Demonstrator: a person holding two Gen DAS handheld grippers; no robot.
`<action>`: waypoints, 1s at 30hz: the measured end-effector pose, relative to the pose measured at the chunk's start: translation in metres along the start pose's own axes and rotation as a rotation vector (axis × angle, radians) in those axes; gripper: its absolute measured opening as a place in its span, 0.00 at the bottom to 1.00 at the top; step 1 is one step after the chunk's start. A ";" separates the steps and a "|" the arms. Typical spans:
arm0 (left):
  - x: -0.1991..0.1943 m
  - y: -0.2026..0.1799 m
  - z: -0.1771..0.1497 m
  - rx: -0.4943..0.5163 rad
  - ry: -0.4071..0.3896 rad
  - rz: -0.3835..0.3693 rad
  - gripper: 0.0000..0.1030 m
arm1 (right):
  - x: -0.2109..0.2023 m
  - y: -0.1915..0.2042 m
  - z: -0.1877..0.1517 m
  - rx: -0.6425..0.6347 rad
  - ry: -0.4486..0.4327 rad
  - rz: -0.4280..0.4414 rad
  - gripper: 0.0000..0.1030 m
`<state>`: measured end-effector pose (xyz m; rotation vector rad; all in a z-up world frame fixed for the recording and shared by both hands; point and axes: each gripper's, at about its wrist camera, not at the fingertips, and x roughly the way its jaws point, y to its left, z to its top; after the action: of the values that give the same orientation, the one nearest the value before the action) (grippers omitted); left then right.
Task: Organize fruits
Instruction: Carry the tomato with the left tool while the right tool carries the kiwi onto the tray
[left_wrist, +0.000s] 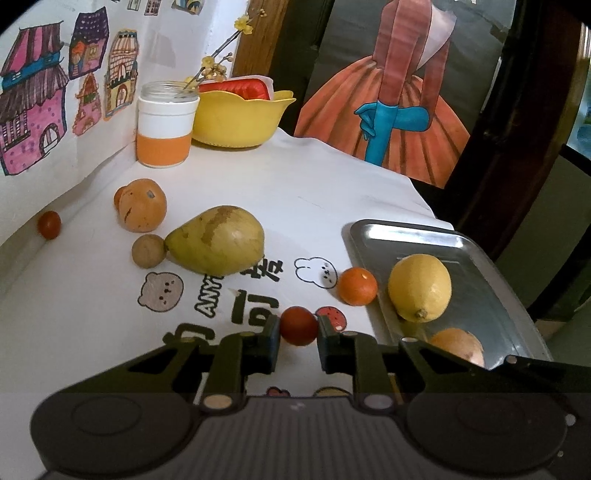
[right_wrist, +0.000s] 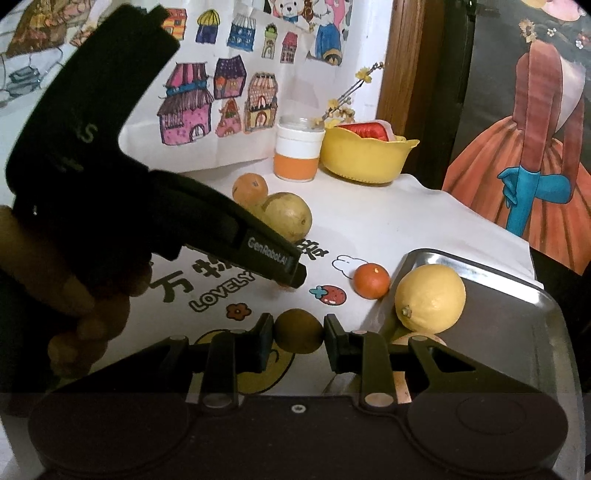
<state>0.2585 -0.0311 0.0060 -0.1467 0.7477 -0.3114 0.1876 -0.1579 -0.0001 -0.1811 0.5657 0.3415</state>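
Left wrist view: left gripper (left_wrist: 298, 326) pinches a red fruit (left_wrist: 298, 325); small orange (left_wrist: 358, 286) just beside tray (left_wrist: 491, 295).

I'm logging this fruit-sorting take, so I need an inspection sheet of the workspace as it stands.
Surface: white printed cloth over the table, lightly wrinkled.
Job's things: lemon and an orange-yellow fruit in the metal tray; small orange on the cloth beside the tray; pear, walnut, big orange and far tomato on the cloth.
Clutter: jar with flower twigs, yellow bowl.
Grippers: left gripper jaws around a red tomato; right gripper jaws around a brown round fruit.
Cables: nothing seen.
Surroundings: house drawings on the wall, a dress painting.
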 end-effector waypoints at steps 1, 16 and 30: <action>-0.002 -0.001 -0.001 -0.002 -0.001 -0.002 0.22 | -0.003 0.000 -0.001 0.003 -0.001 0.001 0.31; -0.032 -0.034 -0.016 0.002 -0.021 -0.037 0.22 | -0.047 -0.017 -0.016 0.052 -0.043 -0.027 0.31; -0.036 -0.067 -0.034 0.013 0.008 -0.076 0.22 | -0.065 -0.048 -0.041 0.125 -0.032 -0.102 0.30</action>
<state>0.1955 -0.0837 0.0209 -0.1616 0.7488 -0.3897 0.1332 -0.2307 0.0053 -0.0838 0.5426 0.2095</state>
